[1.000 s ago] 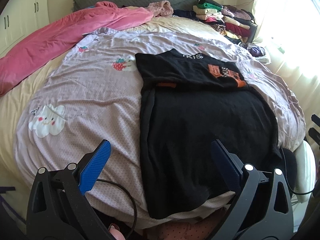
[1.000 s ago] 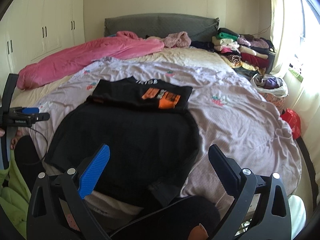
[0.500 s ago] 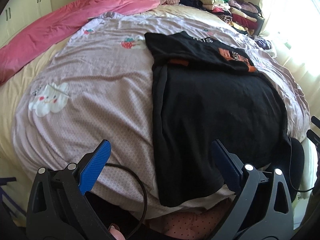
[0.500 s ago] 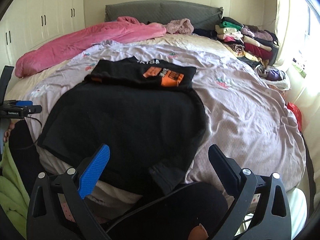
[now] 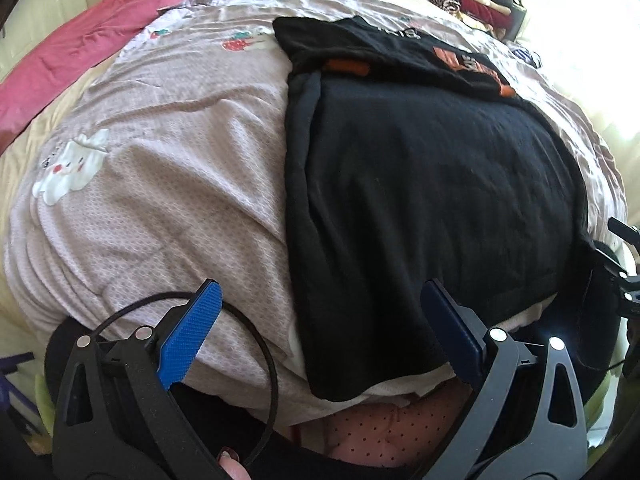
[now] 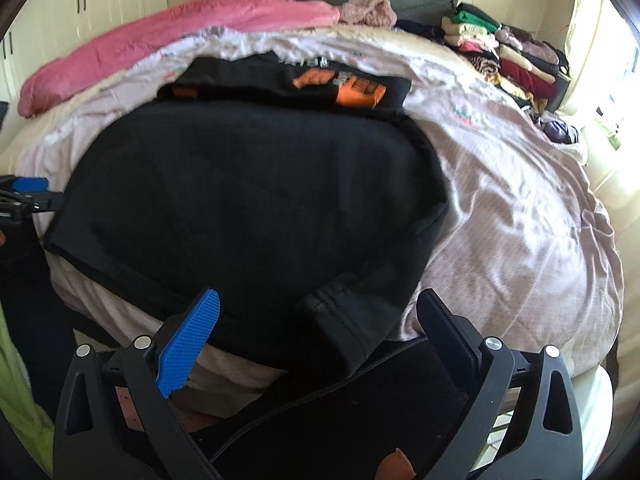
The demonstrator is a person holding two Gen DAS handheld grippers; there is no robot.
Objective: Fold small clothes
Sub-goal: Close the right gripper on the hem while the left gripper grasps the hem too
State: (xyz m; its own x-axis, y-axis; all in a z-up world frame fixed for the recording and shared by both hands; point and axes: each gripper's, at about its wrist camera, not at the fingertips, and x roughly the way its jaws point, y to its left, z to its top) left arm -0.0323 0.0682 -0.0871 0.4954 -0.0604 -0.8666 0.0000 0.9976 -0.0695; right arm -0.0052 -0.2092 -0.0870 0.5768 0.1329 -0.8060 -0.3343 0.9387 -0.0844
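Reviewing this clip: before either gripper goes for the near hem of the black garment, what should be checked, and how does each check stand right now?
1. Left gripper open: ok, jaws wide apart, nothing held.
2. Right gripper open: ok, jaws wide apart, nothing held.
3. Black garment lying flat on the bedspread: ok, mostly smooth.
4. Right near corner tidy: not ok, a sleeve is bunched and hangs over the bed edge.
5. Folded shirt clear of the garment: not ok, its near edge touches or overlaps it.
6. Cable clear of the left gripper's path: cannot tell, it loops right by the blue pad.
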